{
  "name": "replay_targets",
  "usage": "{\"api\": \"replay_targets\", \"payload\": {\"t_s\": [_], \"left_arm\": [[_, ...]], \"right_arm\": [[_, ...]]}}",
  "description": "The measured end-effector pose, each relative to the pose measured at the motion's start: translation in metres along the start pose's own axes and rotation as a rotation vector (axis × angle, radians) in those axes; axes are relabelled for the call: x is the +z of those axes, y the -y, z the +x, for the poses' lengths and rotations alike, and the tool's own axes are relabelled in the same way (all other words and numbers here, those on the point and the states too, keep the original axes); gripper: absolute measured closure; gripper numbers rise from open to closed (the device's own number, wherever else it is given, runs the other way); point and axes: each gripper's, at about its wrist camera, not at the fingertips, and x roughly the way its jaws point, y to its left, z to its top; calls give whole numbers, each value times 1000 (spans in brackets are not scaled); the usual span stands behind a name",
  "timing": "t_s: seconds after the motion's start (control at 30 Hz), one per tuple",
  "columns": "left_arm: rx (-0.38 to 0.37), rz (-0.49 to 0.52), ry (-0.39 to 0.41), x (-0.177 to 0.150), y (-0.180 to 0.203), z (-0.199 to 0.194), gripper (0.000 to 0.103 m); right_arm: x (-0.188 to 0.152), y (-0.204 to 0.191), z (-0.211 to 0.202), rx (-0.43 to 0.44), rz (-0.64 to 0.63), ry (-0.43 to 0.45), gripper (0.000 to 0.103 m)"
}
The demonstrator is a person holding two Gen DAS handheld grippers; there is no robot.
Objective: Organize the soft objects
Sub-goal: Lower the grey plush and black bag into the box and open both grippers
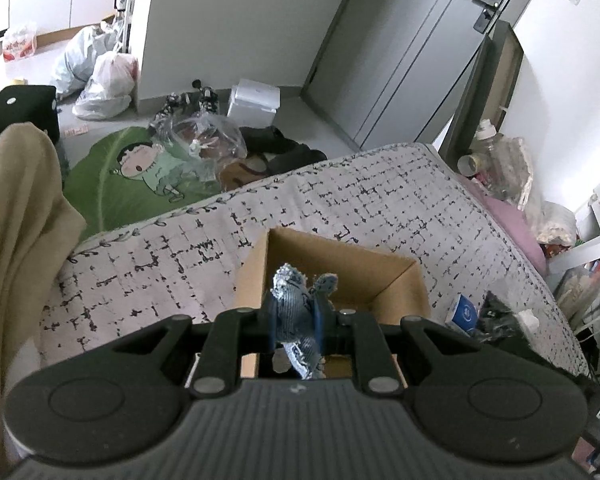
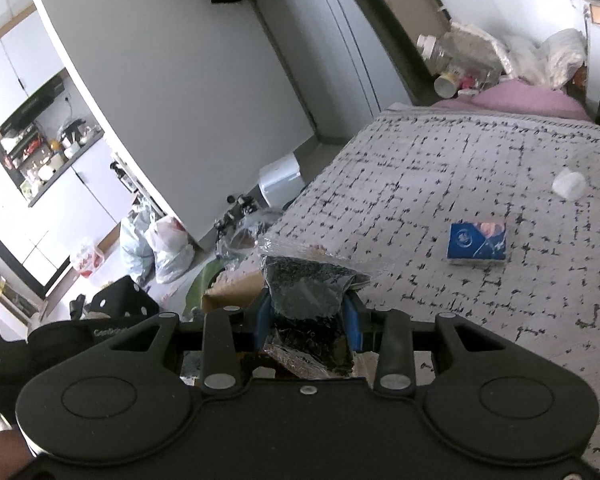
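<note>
My left gripper is shut on a small blue denim soft toy, held just above the open cardboard box that stands on the patterned bedspread. My right gripper is shut on a clear plastic packet of dark material, its blue pads pressing both sides. In the right wrist view a corner of the cardboard box shows to the left of the packet. A blue tissue pack lies on the bedspread to the right, and the same tissue pack sits right of the box.
A white crumpled lump lies far right on the bed. A beige cloth hangs at the left. Plastic bags, a green cartoon mat and a white box crowd the floor. Bottles and a cup stand by the bed's far end.
</note>
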Motion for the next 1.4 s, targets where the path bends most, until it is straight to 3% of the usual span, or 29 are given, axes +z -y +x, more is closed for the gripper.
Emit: {"api": "replay_targets", "payload": {"t_s": [0.27, 0.4, 0.53, 0.63, 0.73, 0.93, 1.13, 1.4], "left_arm": [[-65, 24, -28, -1, 10, 16, 81], [-45, 21, -22, -1, 12, 17, 71], [-25, -6, -19, 1, 6, 15, 67], [-13, -13, -22, 2, 3, 13, 66], [-8, -10, -25, 2, 4, 9, 65], [-6, 12, -18, 0, 15, -2, 52], [1, 40, -3, -4, 33, -14, 32], [5, 63, -10, -12, 52, -26, 23]], "right_arm": [[-3, 1, 12, -13, 7, -30, 66], [-5, -1, 18, -7, 5, -47, 66], [-7, -5, 22, 9, -3, -69, 65], [-7, -7, 24, 27, 8, -90, 60], [-6, -2, 20, 43, 52, -82, 47], [1, 14, 1, 32, 91, -48, 46], [8, 34, -19, 13, 117, -22, 44], [14, 53, -42, -2, 126, 3, 26]]}}
